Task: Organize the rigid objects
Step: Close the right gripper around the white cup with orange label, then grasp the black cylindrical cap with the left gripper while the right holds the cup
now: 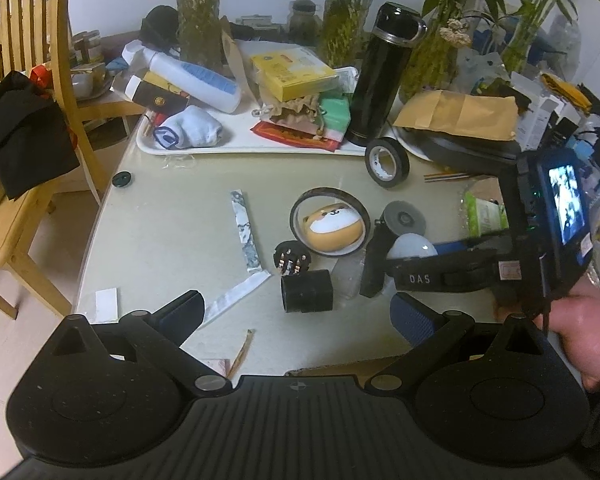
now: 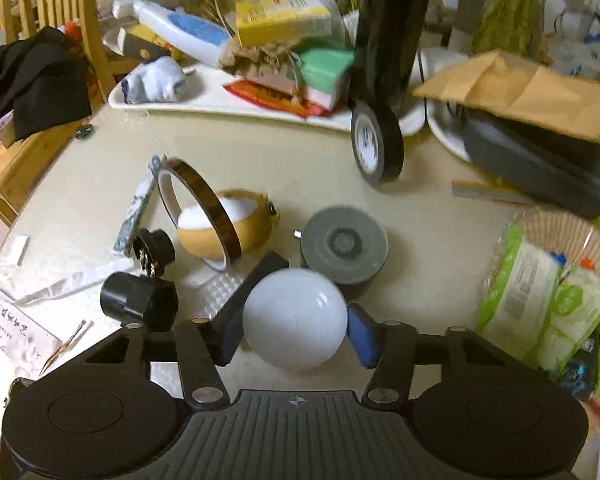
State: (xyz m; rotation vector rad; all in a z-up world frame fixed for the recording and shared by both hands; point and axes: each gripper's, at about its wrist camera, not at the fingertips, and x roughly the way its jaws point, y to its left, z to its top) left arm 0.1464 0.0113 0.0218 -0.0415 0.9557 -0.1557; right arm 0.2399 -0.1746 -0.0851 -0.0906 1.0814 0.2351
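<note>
My right claw [image 2: 296, 330]: pads on both sides of the white ball [image 2: 295, 320], touching it, so I am grasping it.
White ball: on the table [image 2: 260, 160], just in front of the grey round thing [image 2: 346, 244].
My left claw [image 1: 298, 312]: wide apart, holding nothing, above the black tube [image 1: 307, 291].

Black ribbed gripper bodies [image 1: 296, 420], round side discs, silver pivot screws, blue textured finger pads [image 1: 412, 316], white "DAS" lettering [image 1: 419, 279].
</note>
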